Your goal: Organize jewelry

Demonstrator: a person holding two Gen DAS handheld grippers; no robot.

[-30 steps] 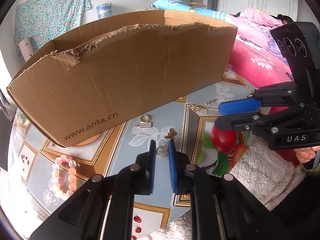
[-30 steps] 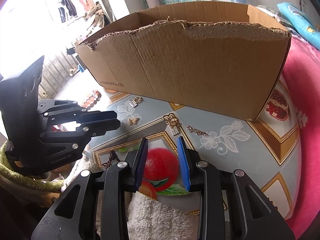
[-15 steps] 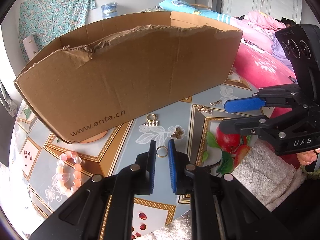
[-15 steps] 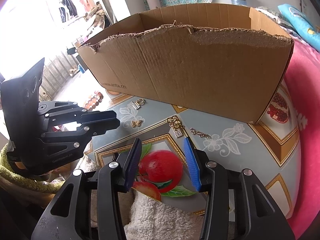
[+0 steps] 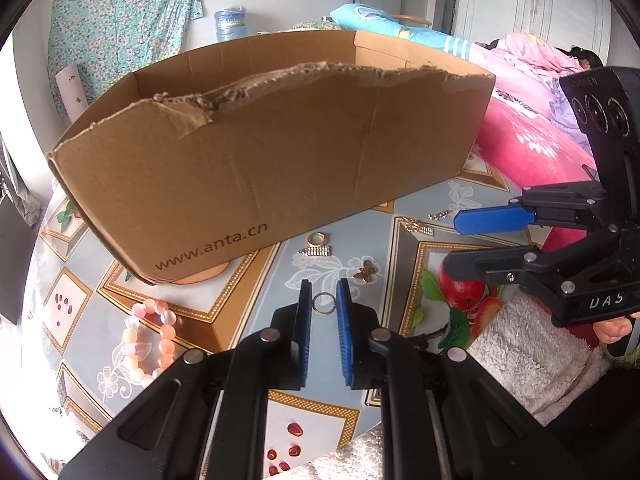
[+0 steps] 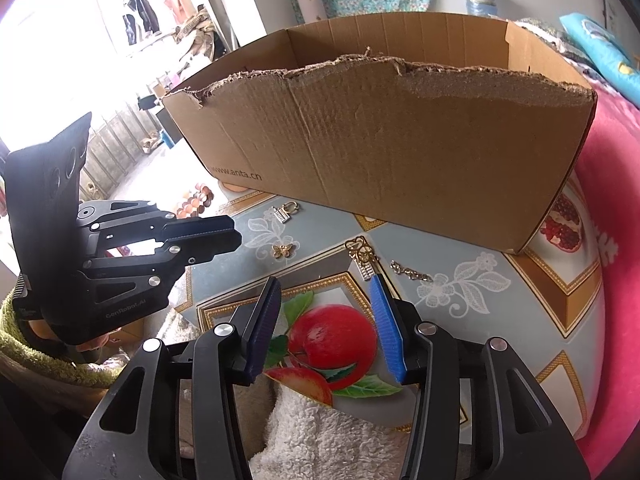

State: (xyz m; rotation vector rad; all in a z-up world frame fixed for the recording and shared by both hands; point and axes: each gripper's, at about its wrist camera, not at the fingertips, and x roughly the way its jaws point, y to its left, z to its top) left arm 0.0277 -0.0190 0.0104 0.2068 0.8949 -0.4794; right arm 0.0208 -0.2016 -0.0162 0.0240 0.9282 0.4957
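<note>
A small gold ring (image 5: 322,304) is pinched upright between the blue pads of my left gripper (image 5: 323,294), a little above the table. My right gripper (image 6: 326,292) is open and empty over the red apple print; it also shows in the left wrist view (image 5: 472,240). Loose jewelry lies on the patterned tablecloth: a gold butterfly charm (image 5: 366,270) (image 6: 283,251), a ring with a bar pendant (image 5: 317,243) (image 6: 285,213), a gold pendant (image 6: 362,258), a short chain (image 6: 410,272) and a pink bead bracelet (image 5: 146,340). The torn cardboard box (image 5: 280,152) (image 6: 400,152) stands behind them.
A white towel (image 5: 516,356) (image 6: 320,432) lies at the near table edge. A pink quilt (image 5: 528,140) lies to the right of the table. The box's inside floor is hidden by its front wall.
My left gripper has risen with the ring and sees more over the box front. My right gripper has opened wider.
</note>
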